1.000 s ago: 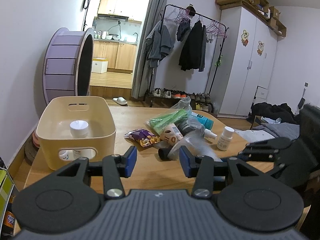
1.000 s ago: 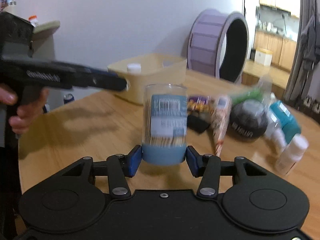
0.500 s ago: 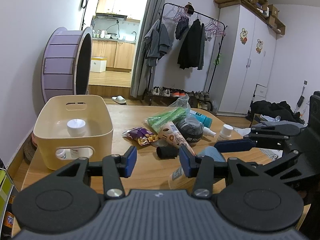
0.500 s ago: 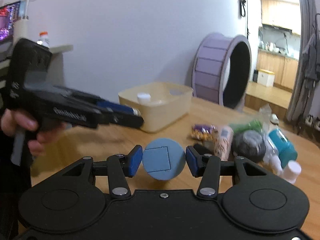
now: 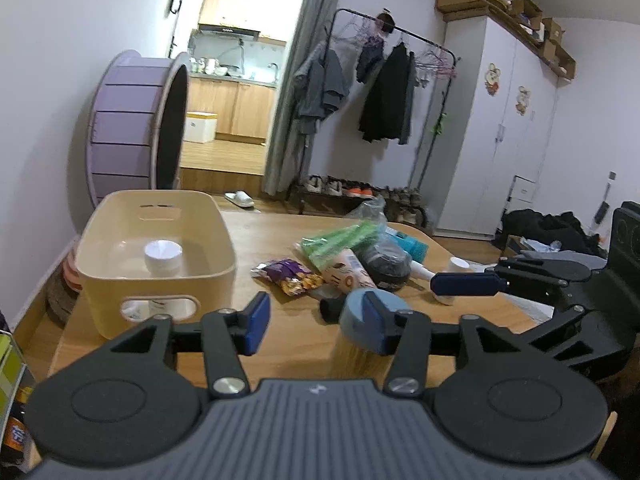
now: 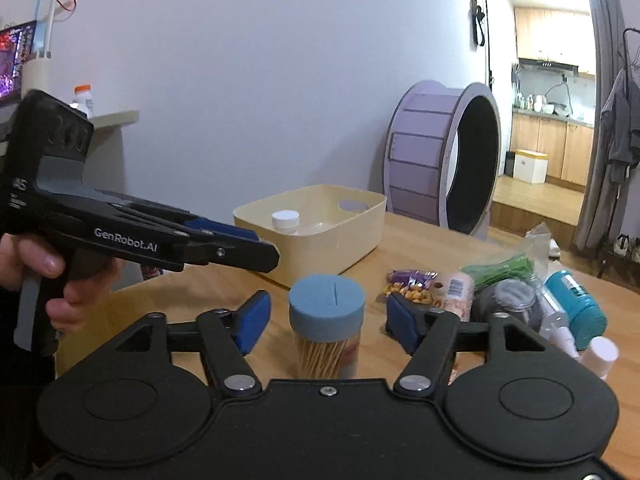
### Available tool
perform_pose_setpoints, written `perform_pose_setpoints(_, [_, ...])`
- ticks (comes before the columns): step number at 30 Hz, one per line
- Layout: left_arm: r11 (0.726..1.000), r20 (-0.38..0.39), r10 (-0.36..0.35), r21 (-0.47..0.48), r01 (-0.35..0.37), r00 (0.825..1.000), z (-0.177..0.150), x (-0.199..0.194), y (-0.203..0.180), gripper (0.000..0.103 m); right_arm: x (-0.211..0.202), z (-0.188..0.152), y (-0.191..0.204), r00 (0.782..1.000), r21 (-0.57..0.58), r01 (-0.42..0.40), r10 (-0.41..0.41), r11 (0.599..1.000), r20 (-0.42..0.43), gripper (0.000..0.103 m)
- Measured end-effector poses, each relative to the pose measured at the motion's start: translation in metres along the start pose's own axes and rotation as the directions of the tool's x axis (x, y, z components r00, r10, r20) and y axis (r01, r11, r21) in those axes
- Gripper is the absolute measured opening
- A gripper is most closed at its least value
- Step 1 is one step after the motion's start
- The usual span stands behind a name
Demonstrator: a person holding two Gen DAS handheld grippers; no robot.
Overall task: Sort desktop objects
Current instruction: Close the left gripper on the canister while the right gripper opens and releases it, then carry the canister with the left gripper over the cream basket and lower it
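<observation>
A clear toothpick jar with a blue lid (image 6: 327,320) stands upright on the wooden table (image 6: 400,248). My right gripper (image 6: 327,320) is open, its pads on either side of the jar and apart from it. The jar also shows in the left wrist view (image 5: 370,320), partly behind my right pad. My left gripper (image 5: 318,318) is open and empty; in the right wrist view (image 6: 256,248) it hovers left of the jar. A cream bin (image 5: 120,236) holds a white-capped bottle (image 5: 163,258).
A heap lies right of the bin: purple snack packet (image 5: 286,276), green packet (image 5: 340,240), pink tube (image 5: 348,274), black round case (image 5: 386,262), teal bottle (image 6: 576,300), small white bottle (image 6: 600,356). A purple wheel (image 5: 136,128) stands behind the table.
My right gripper turned the jar upright, set it on the table and opened off it. My left gripper has stayed open, shifting slightly.
</observation>
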State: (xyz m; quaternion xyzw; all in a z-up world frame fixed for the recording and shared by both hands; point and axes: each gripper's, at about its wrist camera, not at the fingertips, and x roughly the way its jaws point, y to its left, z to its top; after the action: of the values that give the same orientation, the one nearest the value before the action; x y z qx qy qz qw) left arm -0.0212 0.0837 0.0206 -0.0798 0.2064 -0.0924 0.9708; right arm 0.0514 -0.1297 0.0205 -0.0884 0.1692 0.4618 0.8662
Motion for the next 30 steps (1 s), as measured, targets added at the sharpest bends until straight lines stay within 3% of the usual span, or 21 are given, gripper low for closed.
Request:
perform_pose_setpoints(4, [0.999, -0.021, -0.017, 0.048, 0.018, 1.000, -0.004, 0.008, -0.011, 0.063, -0.009, -0.004, -0.007, 1.000, 0.019, 0.012, -0.012, 1.000, -0.013, 0.071])
perform_pose_setpoints(22, [0.991, -0.068, -0.021, 0.130, 0.030, 0.997, -0.011, 0.046, -0.039, 0.064, -0.044, -0.018, -0.042, 0.997, 0.138, 0.066, -0.069, 0.988, 0.020, 0.089])
perform_pose_setpoints(24, [0.989, -0.054, -0.013, 0.147, 0.021, 0.998, -0.011, 0.047, -0.040, 0.060, -0.046, -0.018, -0.043, 0.997, 0.138, 0.069, -0.073, 0.988, 0.025, 0.091])
perform_pose_setpoints(26, [0.988, -0.045, -0.016, 0.155, 0.023, 0.999, -0.011, 0.045, -0.040, 0.049, -0.047, -0.018, -0.043, 0.997, 0.138, 0.070, -0.075, 0.988, 0.029, 0.092])
perform_pose_setpoints(30, [0.988, -0.022, 0.008, 0.153, -0.004, 1.000, -0.009, 0.041, -0.037, 0.048, -0.047, -0.017, -0.044, 0.997, 0.141, 0.068, -0.074, 0.988, 0.033, 0.092])
